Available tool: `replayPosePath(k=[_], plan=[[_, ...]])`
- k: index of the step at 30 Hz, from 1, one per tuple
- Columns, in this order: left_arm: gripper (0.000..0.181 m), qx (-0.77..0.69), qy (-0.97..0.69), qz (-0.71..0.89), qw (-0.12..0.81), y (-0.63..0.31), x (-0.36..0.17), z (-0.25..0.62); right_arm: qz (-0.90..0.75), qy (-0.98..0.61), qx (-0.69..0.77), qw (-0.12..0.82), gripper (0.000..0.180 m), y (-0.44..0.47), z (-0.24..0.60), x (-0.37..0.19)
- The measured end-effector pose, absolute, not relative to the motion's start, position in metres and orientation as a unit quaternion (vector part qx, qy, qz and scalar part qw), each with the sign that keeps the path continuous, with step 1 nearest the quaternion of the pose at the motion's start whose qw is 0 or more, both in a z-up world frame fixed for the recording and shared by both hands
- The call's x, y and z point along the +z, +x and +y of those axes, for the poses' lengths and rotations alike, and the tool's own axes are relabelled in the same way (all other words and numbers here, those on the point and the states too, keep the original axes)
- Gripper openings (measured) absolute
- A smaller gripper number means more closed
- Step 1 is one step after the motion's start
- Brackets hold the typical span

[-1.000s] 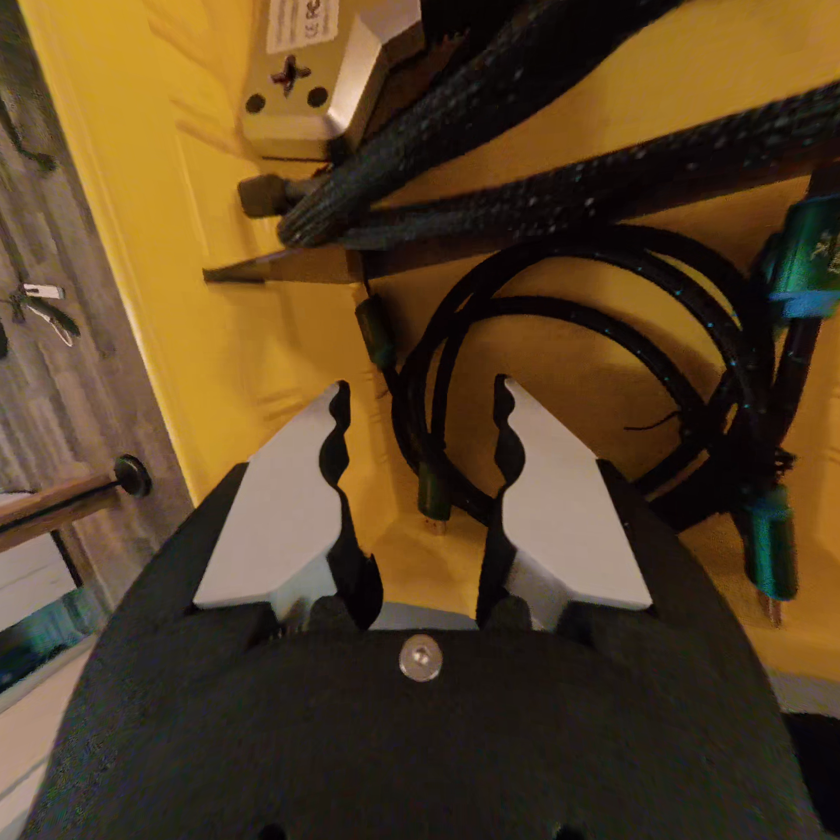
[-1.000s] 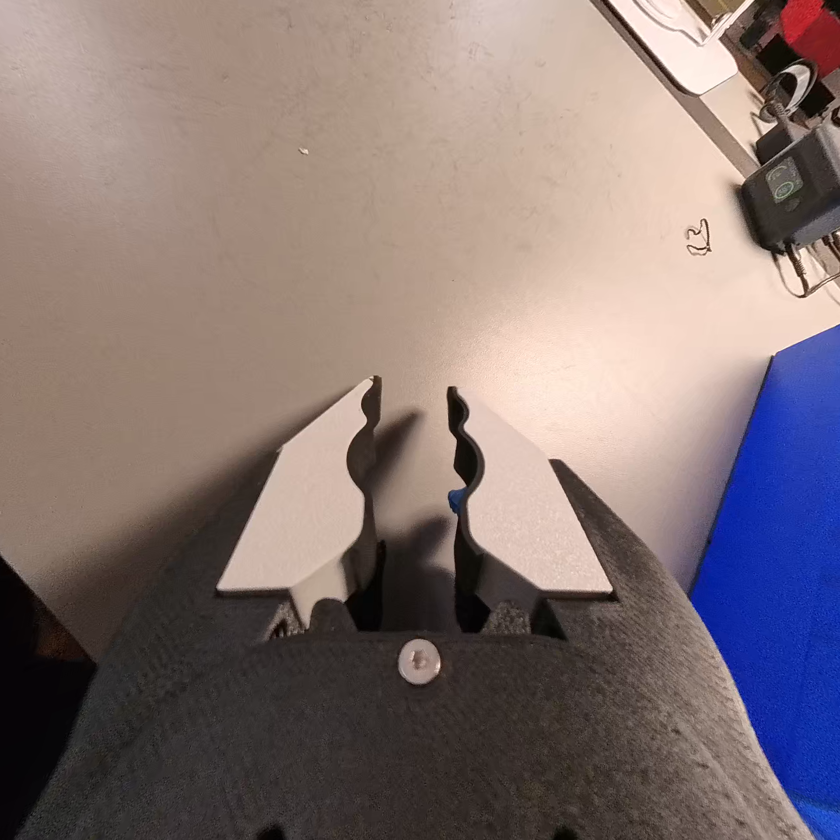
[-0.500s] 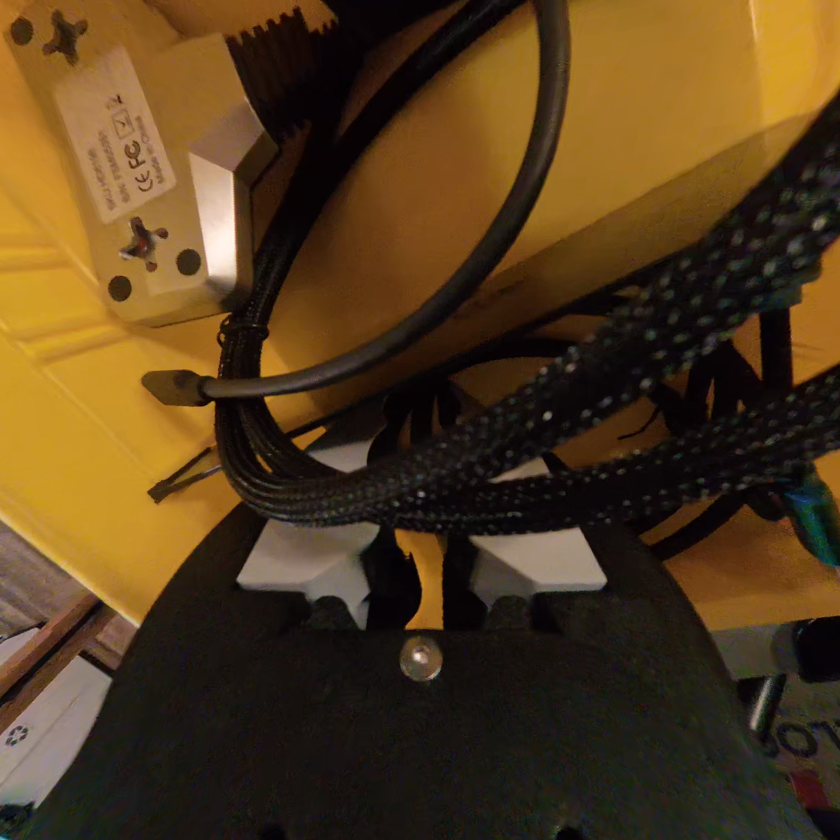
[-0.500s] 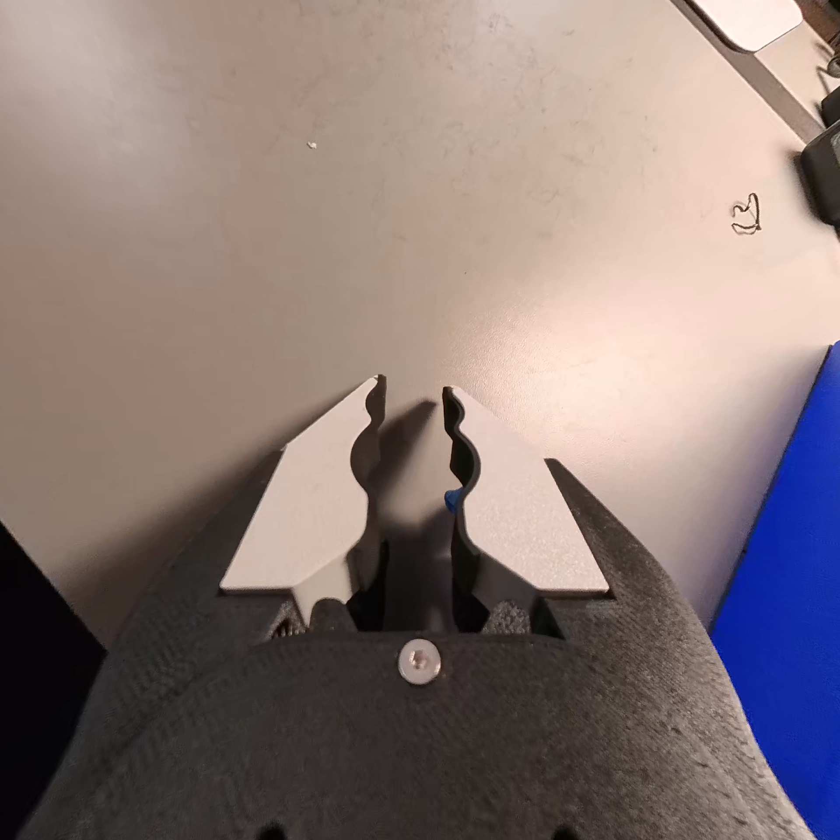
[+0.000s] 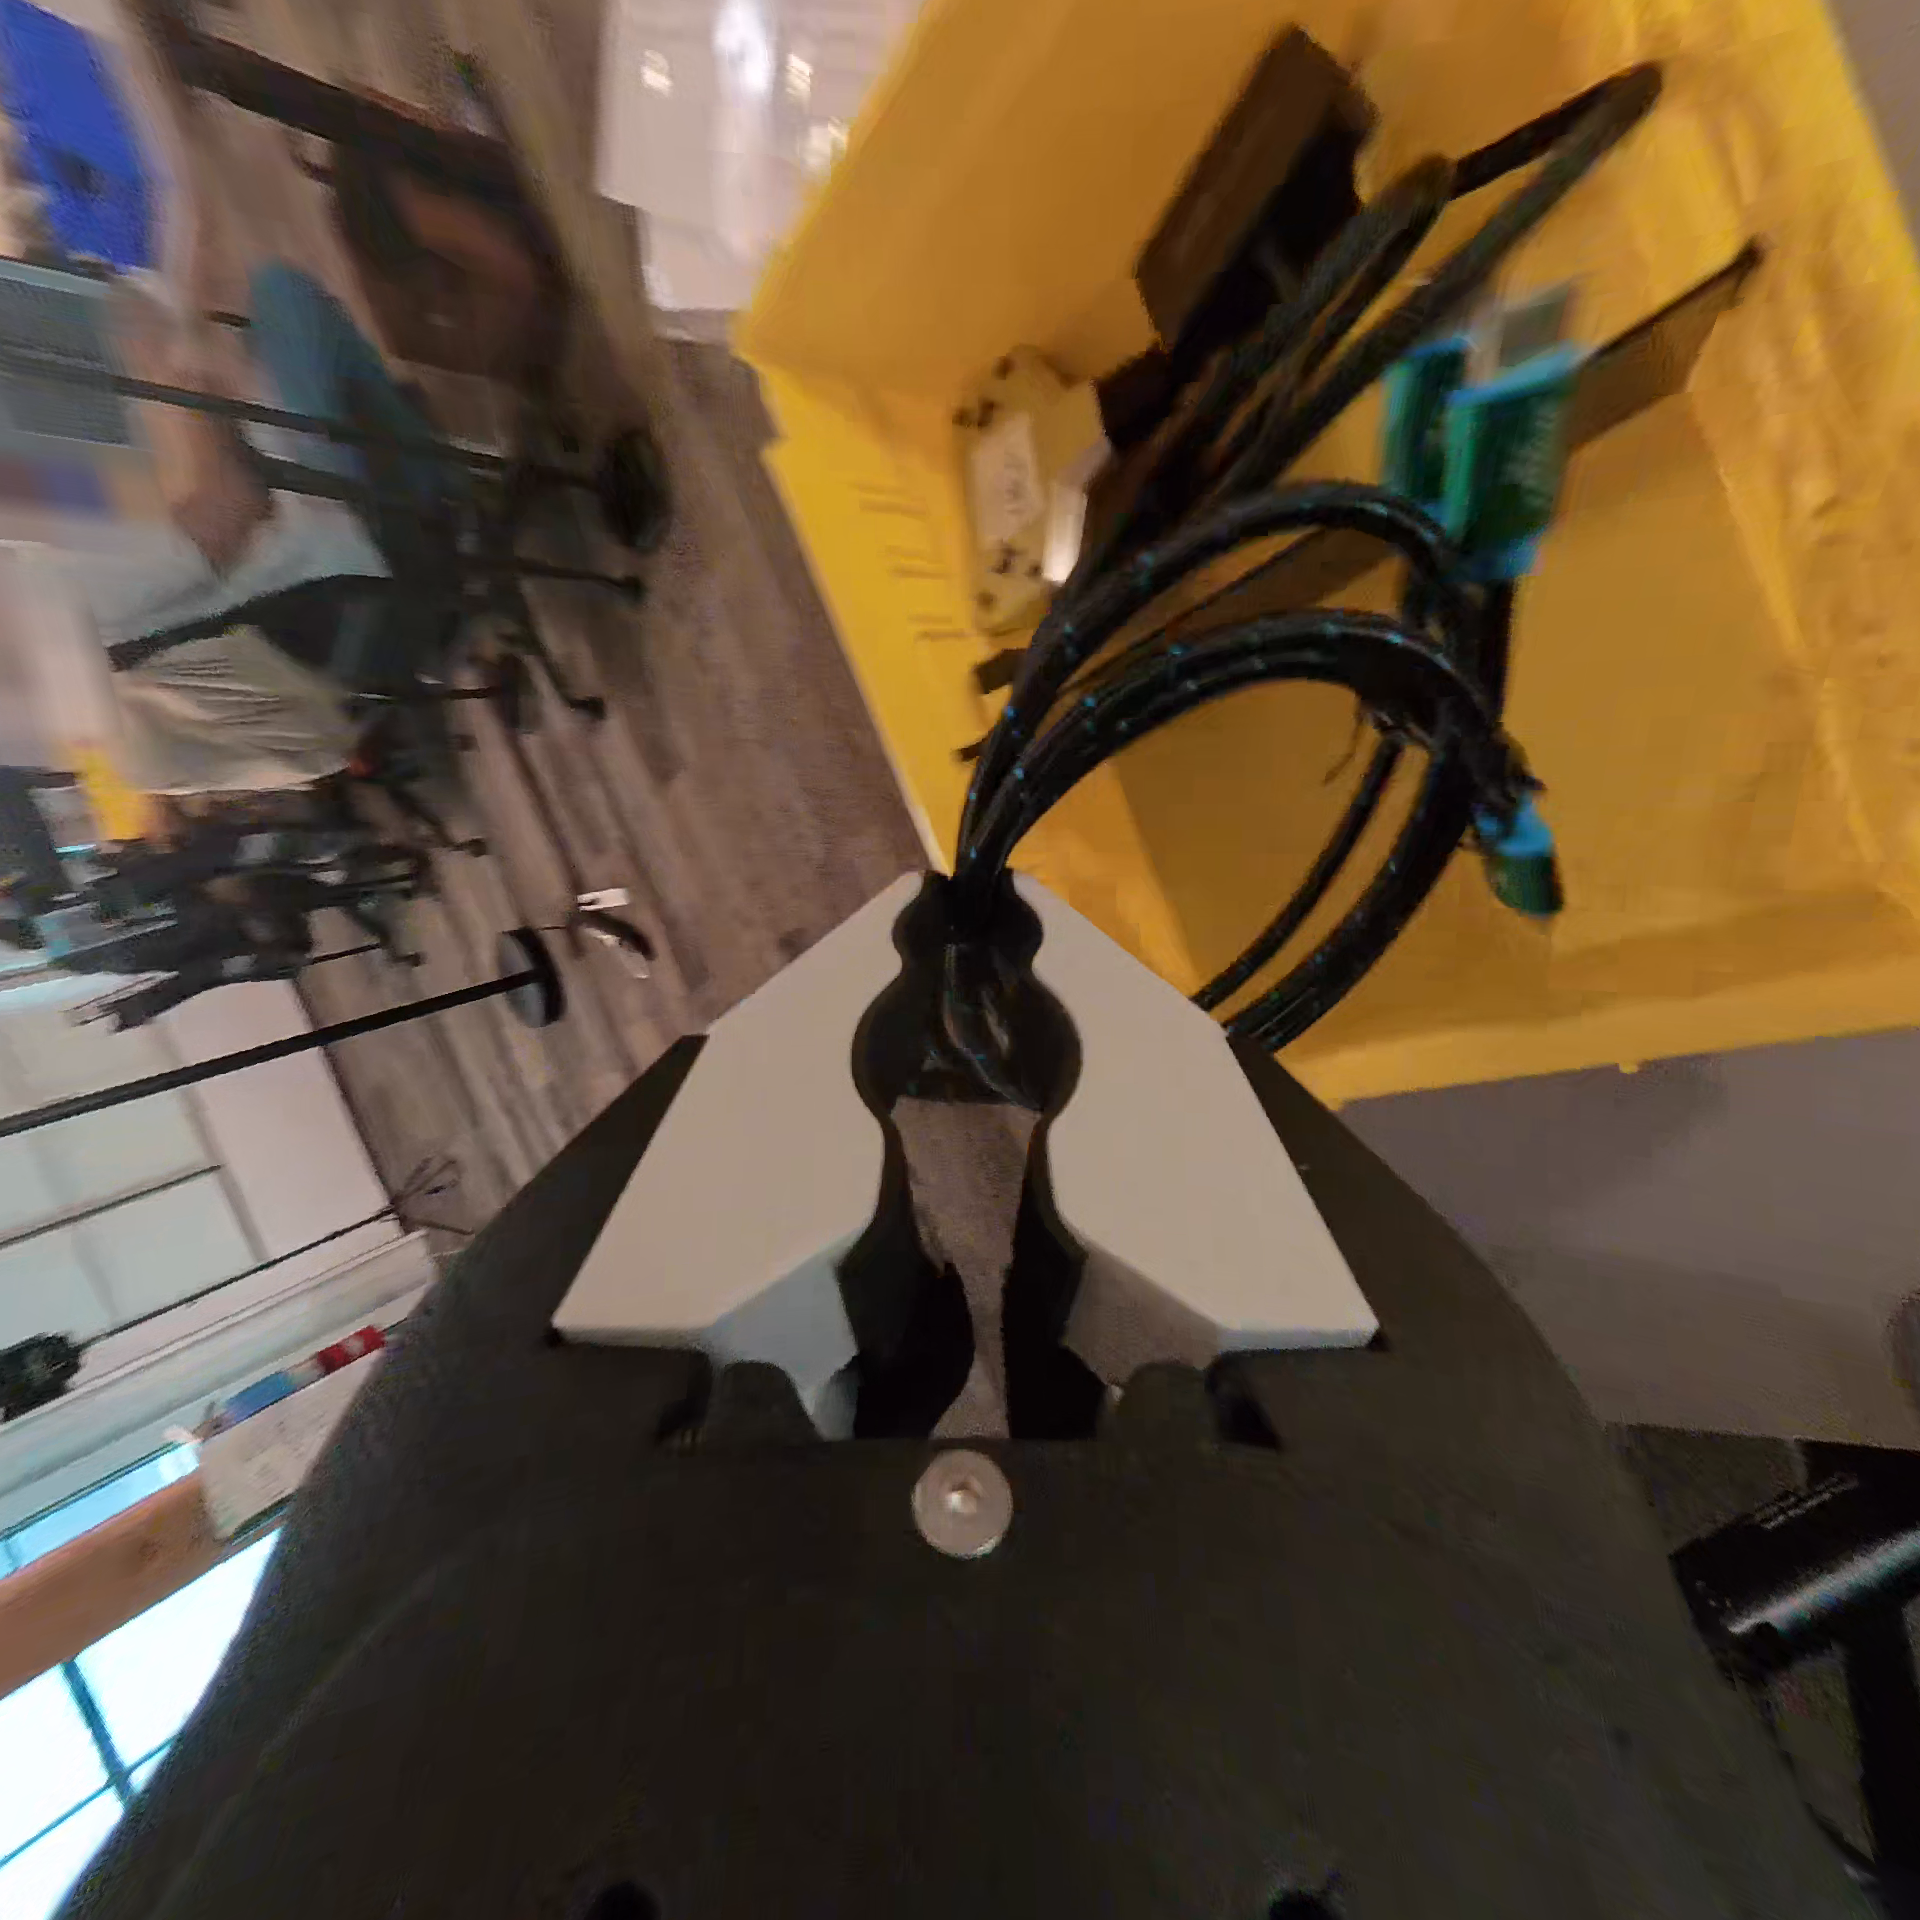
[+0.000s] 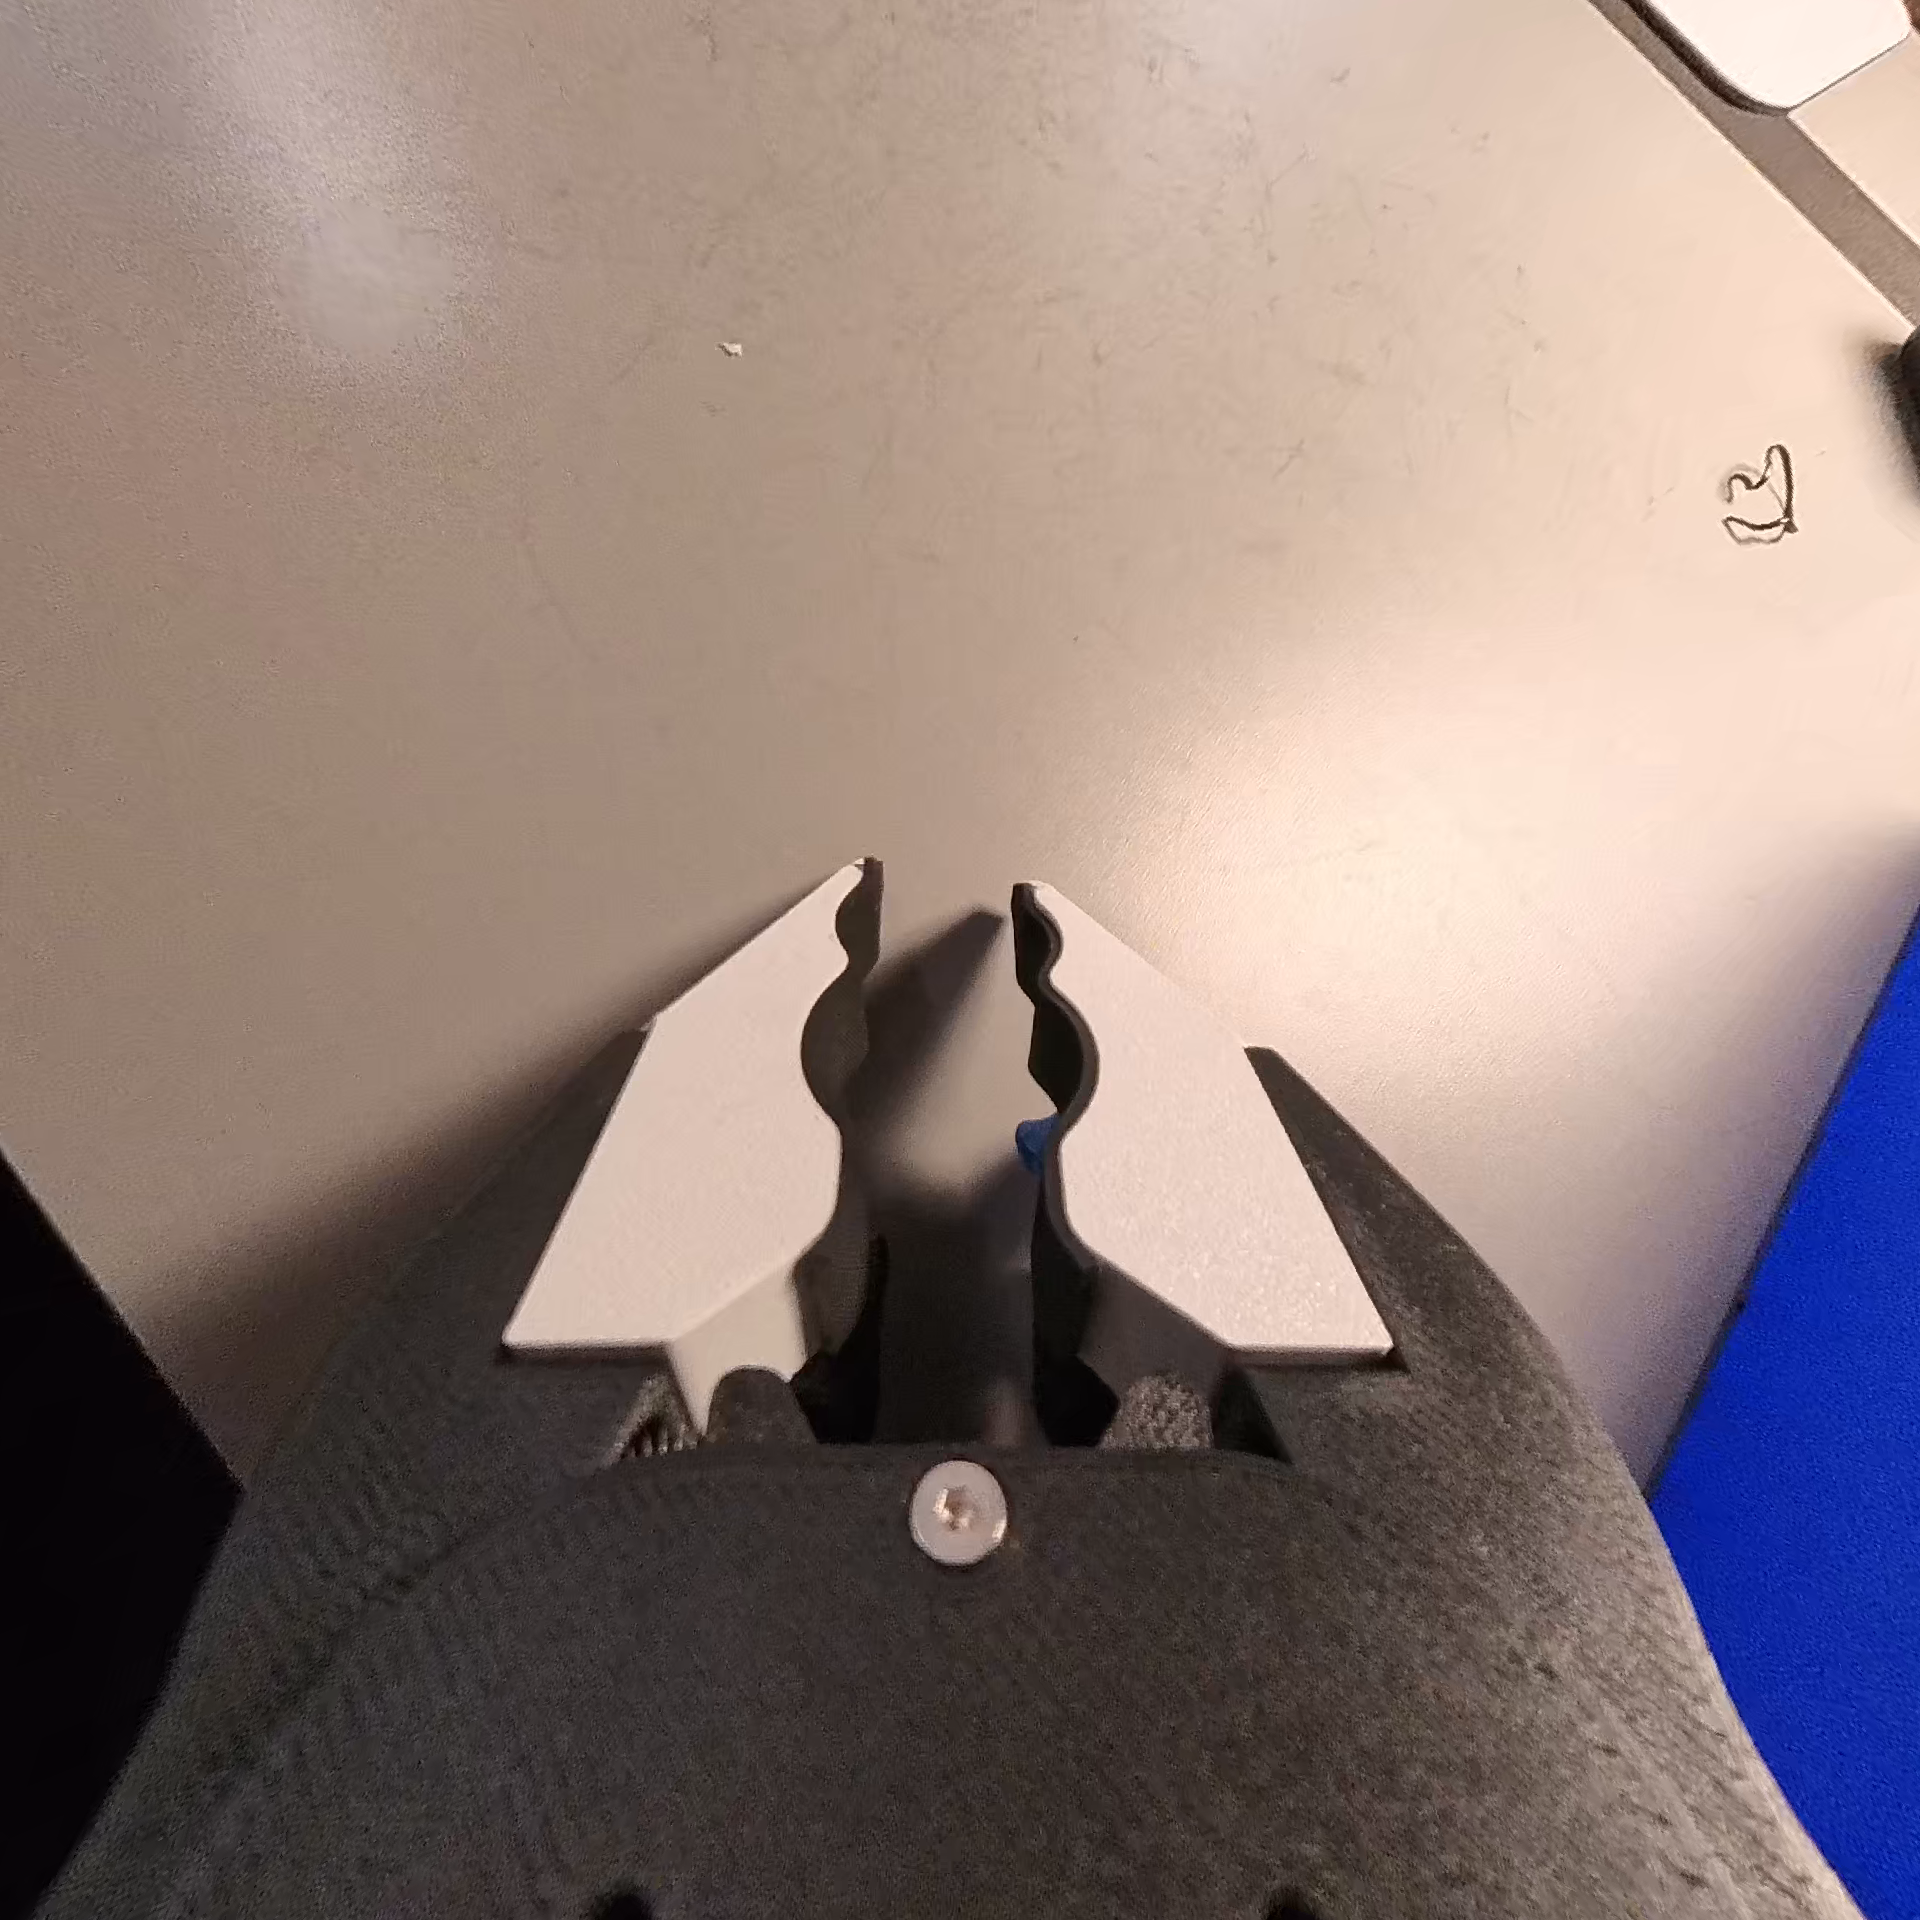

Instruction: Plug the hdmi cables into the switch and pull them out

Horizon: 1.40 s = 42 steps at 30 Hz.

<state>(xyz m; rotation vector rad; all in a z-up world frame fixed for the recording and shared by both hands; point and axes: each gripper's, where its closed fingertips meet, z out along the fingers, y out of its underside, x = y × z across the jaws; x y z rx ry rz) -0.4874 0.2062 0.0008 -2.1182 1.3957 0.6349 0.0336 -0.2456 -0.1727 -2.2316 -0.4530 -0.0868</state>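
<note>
- My left hand-held gripper (image 5: 966,883) is pinching the bundled hdmi cables (image 5: 1226,665), lifting them from the yellow bin (image 5: 1714,727); the switch (image 5: 1023,488) lies at its far end.
- My right hand-held gripper (image 6: 945,878) hangs slightly spread, empty, over the bare worktop (image 6: 935,416).
- Next, I judge, set the bundle down and single out one green plug (image 5: 1507,468).

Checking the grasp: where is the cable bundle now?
In the left wrist view, the black cable bundle is clamped between the left tongs, looping over the yellow bin.
</note>
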Motion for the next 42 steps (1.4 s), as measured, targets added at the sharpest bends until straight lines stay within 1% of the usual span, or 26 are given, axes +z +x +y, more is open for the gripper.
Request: replayPosePath(k=[4, 6, 9, 12, 14, 16, 18, 21, 23, 26, 28, 31, 33, 35, 37, 42], plan=[[0.006, 0.248, -0.749, 0.506, 0.349, -0.458, 0.079, 0.182, -0.186, -0.887, -0.035, 0.421, 0.028, 0.032, -0.247, -0.172], [0.006, 0.261, -0.730, 0.517, 0.364, -0.441, 0.107, 0.162, -0.188, -0.887, -0.036, 0.421, 0.028, 0.032, -0.247, -0.172], [0.007, 0.218, -0.703, 0.553, 0.391, -0.398, 0.129, 0.130, -0.193, -0.885, -0.037, 0.423, 0.028, 0.031, -0.247, -0.172], [0.007, 0.133, -0.672, 0.607, 0.403, -0.345, 0.133, 0.090, -0.197, -0.883, -0.039, 0.425, 0.028, 0.030, -0.247, -0.171], [0.006, 0.062, -0.655, 0.646, 0.388, -0.310, 0.123, 0.060, -0.198, -0.883, -0.039, 0.425, 0.028, 0.030, -0.248, -0.171], [0.006, -0.009, -0.640, 0.683, 0.353, -0.277, 0.101, 0.031, -0.198, -0.883, -0.038, 0.425, 0.028, 0.030, -0.248, -0.171], [0.006, -0.072, -0.627, 0.713, 0.306, -0.249, 0.069, 0.008, -0.199, -0.882, -0.040, 0.426, 0.028, 0.030, -0.248, -0.171], [0.006, -0.139, -0.619, 0.740, 0.225, -0.218, 0.005, -0.018, -0.202, -0.879, -0.049, 0.430, 0.028, 0.030, -0.248, -0.170], [0.006, -0.170, -0.618, 0.747, 0.175, -0.203, -0.040, -0.030, -0.203, -0.877, -0.053, 0.431, 0.028, 0.030, -0.248, -0.170], [0.006, -0.195, -0.629, 0.742, 0.125, -0.186, -0.098, -0.039, -0.203, -0.878, -0.054, 0.431, 0.028, 0.030, -0.247, -0.170], [0.006, -0.197, -0.643, 0.732, 0.112, -0.179, -0.125, -0.036, -0.201, -0.879, -0.051, 0.430, 0.028, 0.030, -0.247, -0.170], [0.007, -0.210, -0.663, 0.709, 0.114, -0.171, -0.148, -0.030, -0.200, -0.880, -0.048, 0.428, 0.028, 0.030, -0.247, -0.171], [0.011, -0.188, -0.678, 0.698, 0.134, -0.174, -0.156, -0.019, -0.199, -0.881, -0.047, 0.427, 0.028, 0.030, -0.247, -0.171], [0.039, -0.179, -0.683, 0.689, 0.161, -0.181, -0.149, -0.012, -0.200, -0.881, -0.047, 0.427, 0.028, 0.030, -0.247, -0.171], [0.050, -0.190, -0.689, 0.671, 0.199, -0.192, -0.127, -0.004, -0.200, -0.881, -0.047, 0.427, 0.028, 0.030, -0.247, -0.171], [0.054, -0.202, -0.719, 0.579, 0.326, -0.268, -0.042, 0.046, -0.200, -0.881, -0.045, 0.426, 0.028, 0.030, -0.248, -0.171]])
